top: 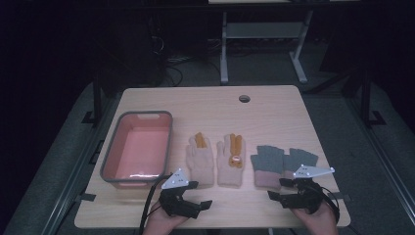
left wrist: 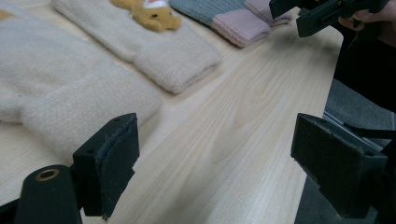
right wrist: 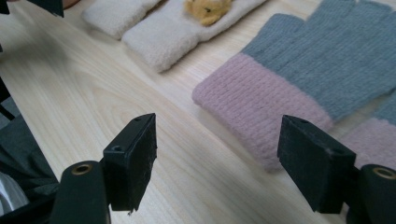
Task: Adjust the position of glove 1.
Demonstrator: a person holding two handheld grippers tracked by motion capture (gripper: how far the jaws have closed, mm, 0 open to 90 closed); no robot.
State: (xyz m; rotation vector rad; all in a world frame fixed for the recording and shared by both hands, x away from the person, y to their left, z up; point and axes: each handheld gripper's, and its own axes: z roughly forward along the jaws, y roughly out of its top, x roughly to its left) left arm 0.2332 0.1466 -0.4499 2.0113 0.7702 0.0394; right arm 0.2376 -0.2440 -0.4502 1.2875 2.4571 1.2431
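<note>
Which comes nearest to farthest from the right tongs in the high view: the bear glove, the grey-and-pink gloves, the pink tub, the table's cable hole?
From the right tongs:
1. Grey-and-pink gloves, just ahead of them.
2. Bear glove, the right one of the cream pair, toward the left.
3. Cable hole, at the table's far edge.
4. Pink tub, far left.
Three and four are close to call.

Looks like a lab or test room, not a home. Dark space; light wood table point(top: 274, 105) with a cable grommet hole point(top: 244, 98) far beyond both grippers. Past the table's far edge: metal legs of another workbench point(top: 262, 41), loose cables point(top: 169, 61) on a grey floor. Dark frame rails point(top: 85, 161) run outboard of the left gripper point(top: 195, 193) and of the right gripper point(top: 280, 188). Both carry tracking plates and trailing cables: a data-recording setup.
</note>
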